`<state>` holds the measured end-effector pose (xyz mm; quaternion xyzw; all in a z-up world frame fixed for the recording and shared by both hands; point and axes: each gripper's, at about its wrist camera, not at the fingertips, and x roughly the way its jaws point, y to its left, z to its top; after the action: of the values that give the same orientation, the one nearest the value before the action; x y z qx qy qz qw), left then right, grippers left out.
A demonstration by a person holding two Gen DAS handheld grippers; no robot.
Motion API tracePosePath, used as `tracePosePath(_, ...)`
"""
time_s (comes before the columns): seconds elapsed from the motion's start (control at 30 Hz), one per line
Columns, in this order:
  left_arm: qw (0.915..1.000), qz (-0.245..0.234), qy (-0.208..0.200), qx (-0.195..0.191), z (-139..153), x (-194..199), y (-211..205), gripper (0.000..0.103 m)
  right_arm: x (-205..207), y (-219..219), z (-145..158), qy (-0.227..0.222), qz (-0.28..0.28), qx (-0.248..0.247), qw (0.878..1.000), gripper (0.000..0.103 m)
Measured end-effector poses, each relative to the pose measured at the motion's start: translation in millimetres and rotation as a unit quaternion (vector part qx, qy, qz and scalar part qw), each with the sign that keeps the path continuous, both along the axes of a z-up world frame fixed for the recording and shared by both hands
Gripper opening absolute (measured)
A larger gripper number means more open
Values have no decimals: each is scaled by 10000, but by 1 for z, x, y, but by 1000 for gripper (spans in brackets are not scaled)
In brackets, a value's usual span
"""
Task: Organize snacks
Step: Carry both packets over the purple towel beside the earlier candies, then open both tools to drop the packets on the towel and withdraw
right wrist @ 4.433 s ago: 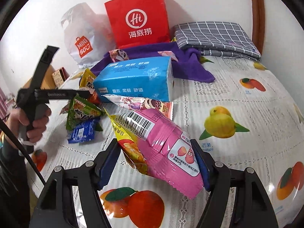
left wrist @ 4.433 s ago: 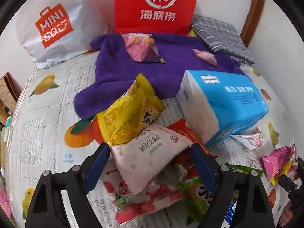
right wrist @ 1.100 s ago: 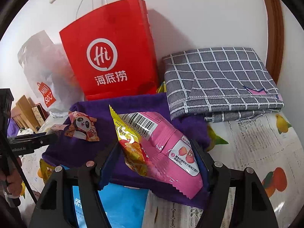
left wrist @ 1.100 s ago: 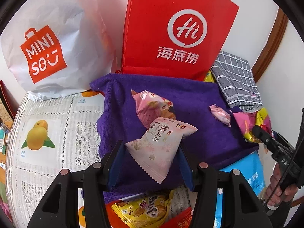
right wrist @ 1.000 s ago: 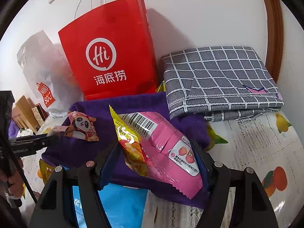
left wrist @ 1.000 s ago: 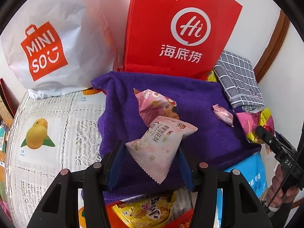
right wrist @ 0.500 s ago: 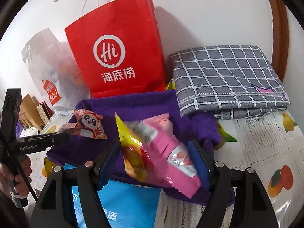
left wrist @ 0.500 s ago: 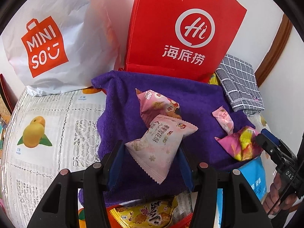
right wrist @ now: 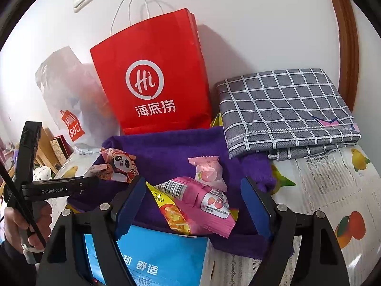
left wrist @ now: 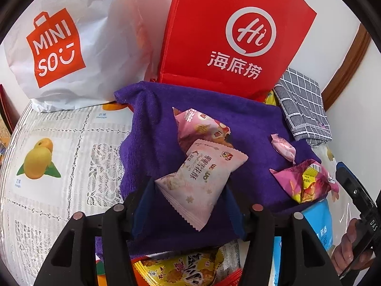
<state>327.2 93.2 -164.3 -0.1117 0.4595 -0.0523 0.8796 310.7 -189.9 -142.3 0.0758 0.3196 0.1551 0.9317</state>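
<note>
The pale pink snack packet (left wrist: 202,181) is clamped in the left gripper (left wrist: 188,205), held level above the purple towel (left wrist: 152,128). The pink-and-yellow snack bag (right wrist: 197,205) lies on the towel's near edge, between the parted fingers of the right gripper (right wrist: 193,205), untouched.

Left gripper (left wrist: 188,199) clamps a pale pink snack packet (left wrist: 202,184) above the purple towel (left wrist: 152,140). On the towel lie a pink biscuit packet (left wrist: 202,125), a small pink candy (left wrist: 284,147) and a pink-yellow snack bag (left wrist: 307,181).
</note>
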Motion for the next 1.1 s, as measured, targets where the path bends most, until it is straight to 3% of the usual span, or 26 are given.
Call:
tracePosePath(0.1,10000,5,28,-92,2,1,-1,73,-2,-1,1,-36,-30,60,10000,81)
tracePosePath(0.23,9998,-5,-85,-157,8,-2,-3,78,-3,-4,3,-74,-82,138,9998,81)
tracePosePath(0.63,9989,-141,-378,-228,22,-10,-9,78,-7,-7,6,-103,-88,245,9996,81)
tracePosePath(0.9,9979,-233,-564,-226,41,-22,-13,77,-26,-2,17,-435,-417,-147,9981,81)
tracePosePath(1.1,9973,-357,-623,-129,56,-35,-22,77,-58,-2,26,-197,-437,-272,9985,81)
